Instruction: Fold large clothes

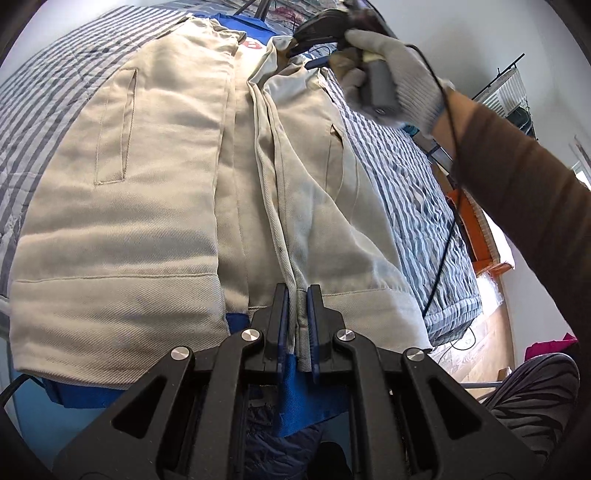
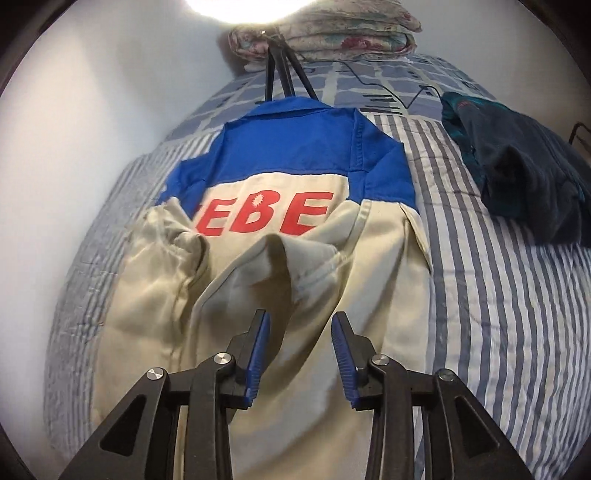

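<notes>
Jacket: your cream twill jacket [image 1: 155, 206] lies spread on the bed, its blue yoke [image 2: 295, 144] toward the pillow end and red block letters [image 2: 264, 216] printed across the cream panel below it.
Weave and seams: the cloth is a diagonal-ribbed cotton with stitched hem bands, a slanted welt pocket [image 1: 116, 125] outlined in thread, and a blue lining showing under the near hem.
Folds: both side panels are turned inward over the back; their edges meet in long ridges down the middle, and a loose peak of cloth [image 2: 291, 254] stands up below the letters.
Left tongs: your left tongs [image 1: 297, 295] are nearly closed, pinching a folded edge of the jacket at the near hem between their blue ribbed pads.
Right tongs: your right tongs [image 2: 301, 323] stand partly apart above the cream cloth, nothing between the pads; the cloth there is blurred, so contact is probably none.
Right hand: a grey knit glove [image 1: 391, 74] and brown sleeve grip that tool over the far end of the jacket.
Bed: a quilted cover [image 2: 491, 302] in blue-grey and white stripes.
Beyond: a dark, crumpled garment [image 2: 524, 184] lies to the right, well apart; a floral folded quilt [image 2: 332, 33] sits at the head.
</notes>
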Motion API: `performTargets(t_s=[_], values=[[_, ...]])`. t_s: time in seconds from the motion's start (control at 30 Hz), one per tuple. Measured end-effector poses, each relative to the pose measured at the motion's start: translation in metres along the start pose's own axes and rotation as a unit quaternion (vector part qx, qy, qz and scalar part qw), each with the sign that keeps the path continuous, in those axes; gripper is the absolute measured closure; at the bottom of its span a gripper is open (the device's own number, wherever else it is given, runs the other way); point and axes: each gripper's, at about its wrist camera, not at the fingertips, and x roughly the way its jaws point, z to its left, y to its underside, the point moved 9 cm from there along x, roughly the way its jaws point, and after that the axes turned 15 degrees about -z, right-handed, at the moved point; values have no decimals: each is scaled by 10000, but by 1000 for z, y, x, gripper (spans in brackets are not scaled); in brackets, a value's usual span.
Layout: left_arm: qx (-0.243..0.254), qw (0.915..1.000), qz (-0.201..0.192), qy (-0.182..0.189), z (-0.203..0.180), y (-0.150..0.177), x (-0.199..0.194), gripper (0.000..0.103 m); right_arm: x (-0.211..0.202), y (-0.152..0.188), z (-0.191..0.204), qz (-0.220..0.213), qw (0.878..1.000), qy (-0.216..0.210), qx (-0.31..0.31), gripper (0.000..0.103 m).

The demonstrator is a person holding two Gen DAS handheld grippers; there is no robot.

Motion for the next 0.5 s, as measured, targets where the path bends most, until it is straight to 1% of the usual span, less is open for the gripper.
performTargets(t_s=[0.03,0.07,0.1,0.17,0.27,0.3,0.37,0.4,0.5], values=[[0,10000,10,5,0,0,1,95,5,2,-1,84,9999,79,-37,70],[10,10000,16,9,0,1,1,95,9,2,0,148,9998,79,-64,88],[18,10000,23,18,1,1,1,95,10,2,0,193,9998,49,-74,100],[16,10000,23,41,0,0,2,95,8,-3,3,107,9999,-41,-102,103],[2,10000,30,75,2,0,2,95,0,-15,8,-46,9998,-151,-83,103],[-12,10000,39,84,2,0,2,95,0,-17,11,-28,9998,-133,-151,103],[-63,9999,36,105,4,-1,2,95,3,-20,17,8,9988,-45,-480,103],[-56,9999,35,106,4,-1,2,95,6,-22,20,-8,9987,-82,-501,103],[-33,10000,27,84,4,0,3,95,16,-25,26,16,9994,-275,-197,103]])
